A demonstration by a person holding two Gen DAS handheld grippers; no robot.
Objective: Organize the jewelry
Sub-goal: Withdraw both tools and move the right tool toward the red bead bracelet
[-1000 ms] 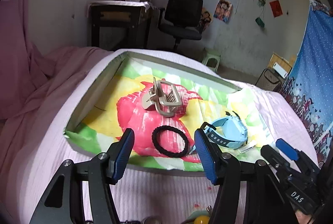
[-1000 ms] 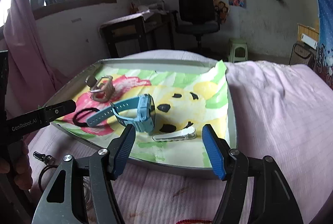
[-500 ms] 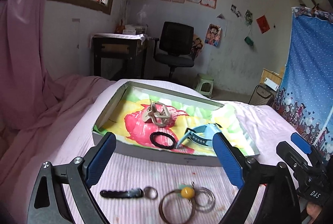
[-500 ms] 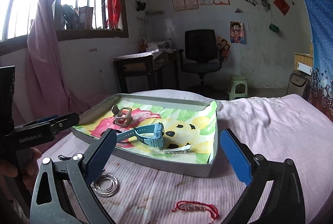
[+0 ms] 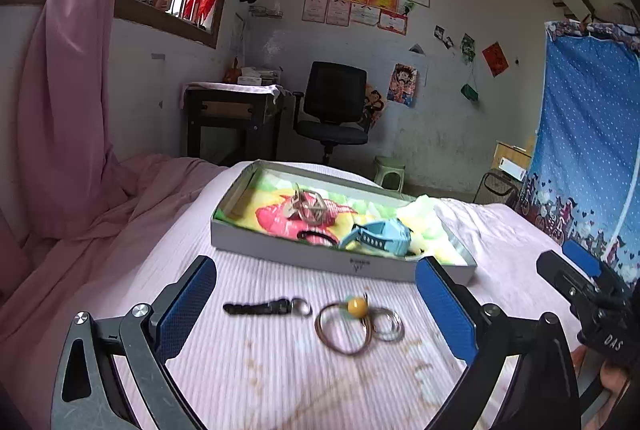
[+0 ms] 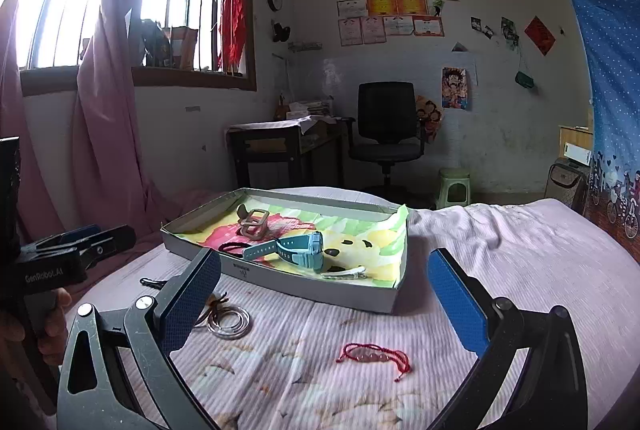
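A shallow grey tray (image 5: pixel 280 250) (image 6: pixel 304 288) lined with bright cartoon paper sits on the pink bed. It holds a beige claw clip (image 5: pixel 308 208) (image 6: pixel 252 222), a black hair tie (image 5: pixel 316 236), a light blue watch (image 5: pixel 380 236) (image 6: pixel 296 248) and a silver clip (image 6: pixel 344 274). In front of the tray lie metal bangles with a yellow bead (image 5: pixel 356 322) (image 6: pixel 228 320), a black strap with a ring (image 5: pixel 264 308) and a red bead bracelet (image 6: pixel 374 354). My left gripper (image 5: pixel 316 306) and right gripper (image 6: pixel 324 304) are both open, empty, held back above the bed.
A pink curtain (image 5: pixel 64 90) hangs at the left, a blue patterned curtain (image 5: pixel 588 158) at the right. A dark desk (image 6: pixel 276 150), a black office chair (image 6: pixel 384 126) and a green stool (image 6: pixel 454 186) stand beyond the bed.
Both grippers have pulled back and up from the tray and opened wider. The bangles, strap and red bracelet on the bed came into view.
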